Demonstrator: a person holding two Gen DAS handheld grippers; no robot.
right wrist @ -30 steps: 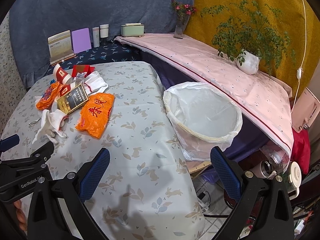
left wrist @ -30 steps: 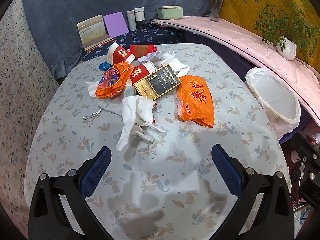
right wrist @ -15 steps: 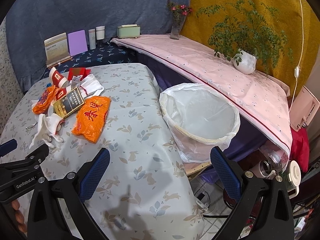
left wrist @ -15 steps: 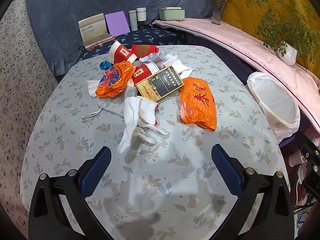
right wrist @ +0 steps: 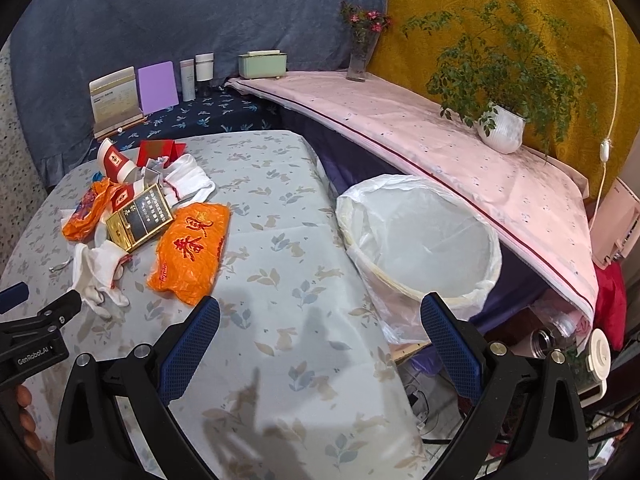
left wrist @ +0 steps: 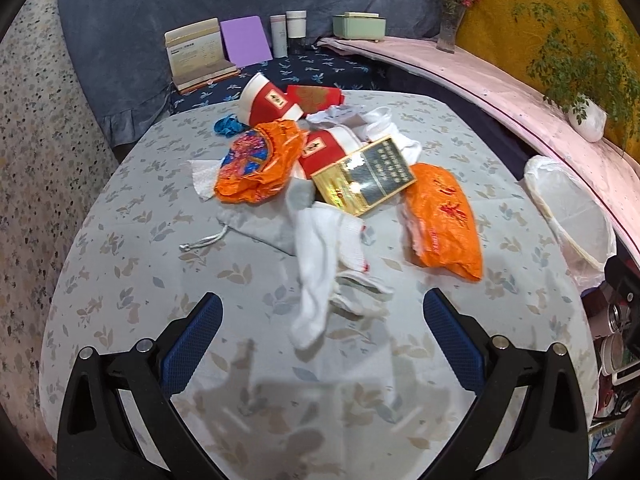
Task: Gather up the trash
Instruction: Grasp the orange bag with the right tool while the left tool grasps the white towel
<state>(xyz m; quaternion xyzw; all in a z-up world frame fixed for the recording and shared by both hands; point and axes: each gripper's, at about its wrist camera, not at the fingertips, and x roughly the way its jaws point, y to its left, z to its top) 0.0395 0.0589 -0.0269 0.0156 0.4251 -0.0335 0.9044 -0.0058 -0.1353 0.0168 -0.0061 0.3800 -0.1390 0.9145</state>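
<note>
Socks nearest the wide, empty left claw look soft and light; pinch the bunched middle. Right claw wide too.

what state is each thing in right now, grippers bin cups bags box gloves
left gripper: open, empty, above the table
right gripper: open, empty
trash bin: lined with a plastic bag, looks empty
paper cups: tipped on their sides
orange bag: crumpled, lying flat
second orange bag: crumpled, in the pile
gold and black box: closed, resting on the pile
white gloves: limp, nearest the left gripper
</note>
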